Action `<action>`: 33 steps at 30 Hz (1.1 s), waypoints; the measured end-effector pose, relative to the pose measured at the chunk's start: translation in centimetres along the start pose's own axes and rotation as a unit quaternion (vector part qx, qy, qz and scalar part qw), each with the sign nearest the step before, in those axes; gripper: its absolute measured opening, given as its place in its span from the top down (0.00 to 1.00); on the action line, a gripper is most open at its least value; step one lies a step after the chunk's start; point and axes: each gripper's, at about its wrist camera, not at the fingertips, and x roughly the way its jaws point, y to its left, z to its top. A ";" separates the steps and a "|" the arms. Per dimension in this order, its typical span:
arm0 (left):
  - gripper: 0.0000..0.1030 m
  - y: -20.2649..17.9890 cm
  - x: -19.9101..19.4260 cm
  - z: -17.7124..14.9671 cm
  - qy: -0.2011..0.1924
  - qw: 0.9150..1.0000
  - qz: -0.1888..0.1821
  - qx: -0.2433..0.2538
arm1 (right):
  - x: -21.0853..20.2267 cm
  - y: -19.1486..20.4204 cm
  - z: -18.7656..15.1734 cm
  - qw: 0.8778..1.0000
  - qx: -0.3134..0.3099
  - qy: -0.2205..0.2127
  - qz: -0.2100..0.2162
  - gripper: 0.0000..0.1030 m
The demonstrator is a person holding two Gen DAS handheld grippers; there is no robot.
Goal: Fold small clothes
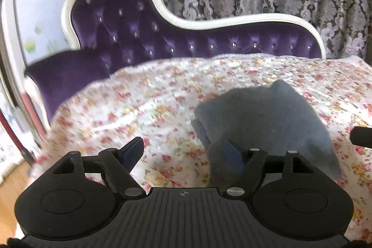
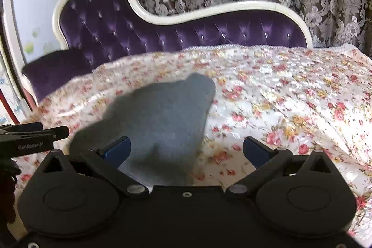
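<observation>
left gripper (image 1: 183, 155) jaws standing apart, empty | right gripper (image 2: 186, 150) gaping, empty | grey garment (image 2: 160, 113) lying on floral cover (image 2: 279, 90) | right view alone showing left gripper's side

Left gripper (image 1: 183, 155) and right gripper (image 2: 186, 151) gape empty.

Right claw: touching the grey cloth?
Cannot tell. In the right wrist view the right claw is open; its left finger overlaps the grey cloth, with no gap or contact plain.

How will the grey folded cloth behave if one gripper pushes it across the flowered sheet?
The grey cloth looks soft and layered, so it would probably bunch or unfold rather than slide as one piece. The flowered sheet is loose and wrinkled, so it may drag along. The cloth seems light and limp.
</observation>
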 end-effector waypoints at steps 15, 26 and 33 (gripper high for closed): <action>0.11 -0.5 -1.0 -0.6 0.073 0.995 -0.056 -0.039 | -1.9 1.1 -0.6 1.000 0.017 0.004 0.000 0.01; 0.01 0.4 -0.4 -1.9 0.122 0.986 -0.075 -0.090 | -1.9 2.7 -1.7 0.998 0.038 0.039 0.008 0.01; 0.01 0.2 0.1 -2.9 0.156 0.981 -0.069 -0.090 | -2.2 3.4 -1.9 0.998 0.043 0.051 -0.004 0.01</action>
